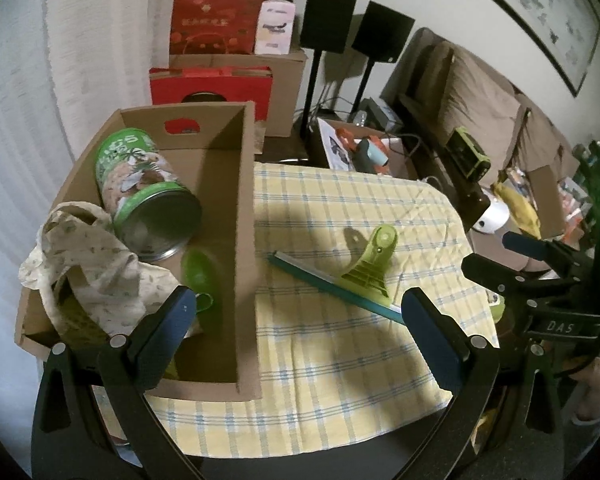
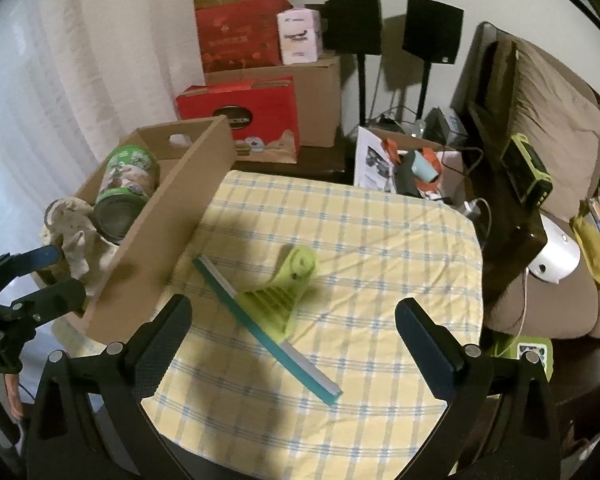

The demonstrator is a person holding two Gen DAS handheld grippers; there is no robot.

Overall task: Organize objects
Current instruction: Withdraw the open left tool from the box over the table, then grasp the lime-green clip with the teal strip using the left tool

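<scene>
A green squeegee with a teal blade lies on the yellow checked tablecloth. To its left stands an open cardboard box. Inside lie a green can, a patterned cloth and a green plastic scoop. My left gripper is open, straddling the box's right wall. My right gripper is open just above the squeegee, nothing held. Each gripper shows at the edge of the other's view.
Stacked red and brown boxes and two black speakers on stands stand behind the table. A box of tools sits at the far edge. A brown sofa with clutter runs along the right side.
</scene>
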